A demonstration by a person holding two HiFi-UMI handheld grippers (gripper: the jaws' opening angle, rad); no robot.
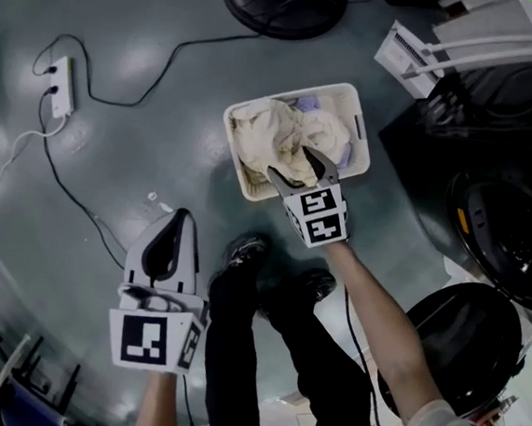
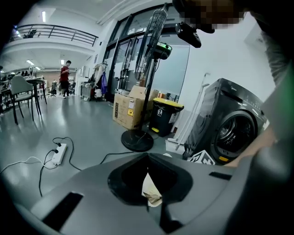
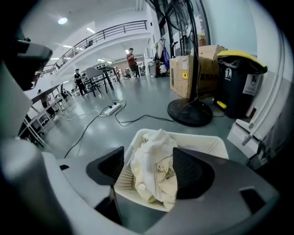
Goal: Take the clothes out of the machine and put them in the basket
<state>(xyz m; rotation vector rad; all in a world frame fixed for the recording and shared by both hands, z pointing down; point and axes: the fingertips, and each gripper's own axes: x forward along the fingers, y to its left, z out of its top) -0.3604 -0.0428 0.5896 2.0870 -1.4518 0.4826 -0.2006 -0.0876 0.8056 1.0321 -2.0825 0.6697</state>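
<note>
The left gripper, smooth grey plastic, has its jaws closed together on nothing. The right gripper hangs with its jaws spread above crumpled cream clothes heaped in a perforated white rectangular basket. Glossy grey floor lies open left of the rim. The dark, round-doored washing machine stands near on the right.

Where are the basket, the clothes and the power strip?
basket (image 3: pixel 211 146): right gripper view, on its far perforated wall.
clothes (image 1: pixel 273 138): head view, on the middle of the cream pile.
power strip (image 1: pixel 63 85): head view, on its white body.
</note>
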